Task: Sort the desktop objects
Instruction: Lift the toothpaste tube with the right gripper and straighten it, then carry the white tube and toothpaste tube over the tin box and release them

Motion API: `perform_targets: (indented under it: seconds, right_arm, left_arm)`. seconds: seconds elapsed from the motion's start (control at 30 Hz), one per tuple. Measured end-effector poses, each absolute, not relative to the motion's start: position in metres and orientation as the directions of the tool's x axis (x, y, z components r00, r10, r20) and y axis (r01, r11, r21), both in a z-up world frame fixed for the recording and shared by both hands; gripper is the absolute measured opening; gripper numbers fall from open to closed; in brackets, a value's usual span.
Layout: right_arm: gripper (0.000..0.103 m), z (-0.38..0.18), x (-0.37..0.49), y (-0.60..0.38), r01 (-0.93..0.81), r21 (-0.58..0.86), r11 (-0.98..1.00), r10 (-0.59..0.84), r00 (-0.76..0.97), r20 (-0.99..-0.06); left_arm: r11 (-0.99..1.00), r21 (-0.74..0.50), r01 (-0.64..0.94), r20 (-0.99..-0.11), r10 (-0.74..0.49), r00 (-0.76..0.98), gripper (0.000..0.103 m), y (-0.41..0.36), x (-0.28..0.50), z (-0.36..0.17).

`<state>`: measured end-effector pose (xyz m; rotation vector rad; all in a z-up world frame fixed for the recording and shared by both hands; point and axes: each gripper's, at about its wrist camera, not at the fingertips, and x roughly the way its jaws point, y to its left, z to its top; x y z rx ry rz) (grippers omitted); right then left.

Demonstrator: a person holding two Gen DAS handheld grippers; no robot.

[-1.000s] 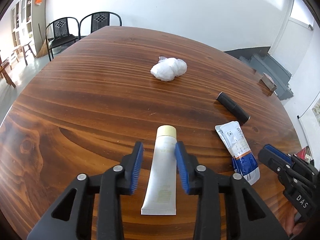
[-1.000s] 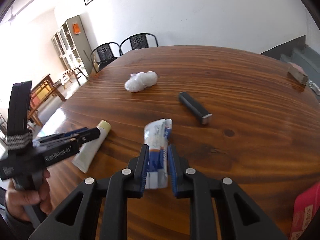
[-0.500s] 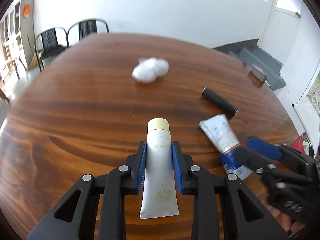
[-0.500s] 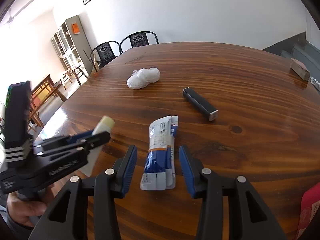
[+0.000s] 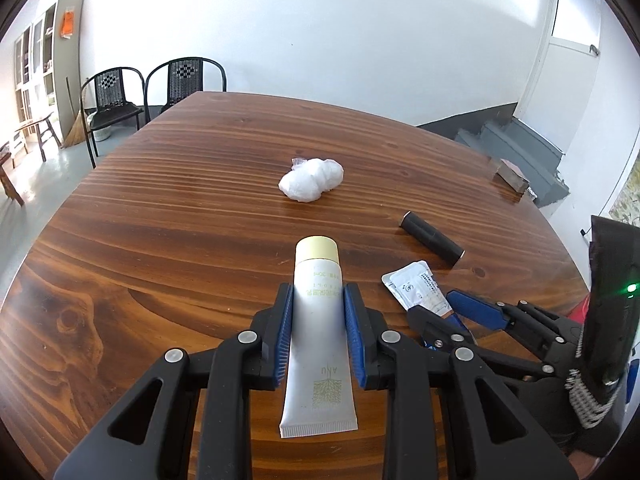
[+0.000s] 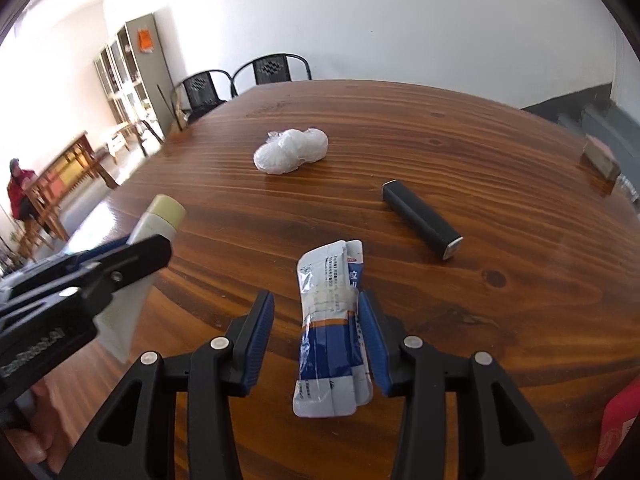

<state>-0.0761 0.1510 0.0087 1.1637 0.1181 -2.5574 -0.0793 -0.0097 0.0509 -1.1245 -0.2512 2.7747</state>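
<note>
Left wrist view shows your left gripper (image 5: 317,334) now clamped on the white tube (image 5: 318,344): both blue pads press its sides, its cream cap pointing toward 12 o'clock, and its crimped end sits clear of the tabletop (image 5: 168,232). A second ago those jaws stood wide on either side of the tube as it lay flat; half a second ago they had just closed. Seen from the right wrist view, the tube (image 6: 160,216) now tilts cap-up above the wood, so you have begun to lift it.

Your right gripper (image 6: 316,338) has gone the other way. A second ago it was pinched on the blue and white sachet pack (image 6: 332,328); now the jaws stand apart, the right pad touching or just beside the pack's edge and the left pad well clear of it. The pack lies flat on the tabletop between them, so it is released, not held.

For the sorting, that reads as one item placed and the next one picked up. Still untouched are the white plastic bundle (image 5: 312,180) at 12 o'clock and the black bar (image 5: 432,238) at 2 o'clock, both in the same spots as in the earlier frames. No bin or tray shows, so where the tube belongs cannot be told.
</note>
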Motion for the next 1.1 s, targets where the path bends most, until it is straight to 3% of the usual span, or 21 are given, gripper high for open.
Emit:
perform_targets:
  seconds: [0.2, 0.47, 0.53, 0.73, 1.1]
  right_arm:
    - [0.048, 0.007, -0.086, 0.146, 0.279, -0.034, -0.96, -0.161, -0.646, -0.746]
    - [0.049, -0.007, -0.094, 0.144, 0.303, -0.025, -0.953, -0.17, -0.6, -0.781]
    - [0.038, -0.006, -0.093, 0.144, 0.306, -0.018, -0.952, -0.177, -0.597, -0.782]
    - [0.034, -0.002, -0.079, 0.152, 0.287, 0.056, -0.956, -0.221, -0.583, -0.782]
    - [0.034, 0.048, 0.004, 0.189, 0.24, 0.091, -0.967, -0.238, -0.706, -0.666]
  left_arm:
    - [-0.973, -0.218, -0.07, -0.67, 0.201, -0.715, 0.027, -0.012, -0.077, 0.055]
    - [-0.971, -0.228, -0.073, -0.669, 0.211, -0.713, 0.027, -0.013, -0.076, 0.055]
    - [-0.971, -0.23, -0.071, -0.671, 0.211, -0.711, 0.027, -0.013, -0.077, 0.055]
    - [-0.969, -0.236, -0.068, -0.673, 0.213, -0.708, 0.027, -0.013, -0.077, 0.054]
    - [-0.962, -0.242, -0.126, -0.652, 0.258, -0.713, 0.027, 0.002, -0.062, 0.061]
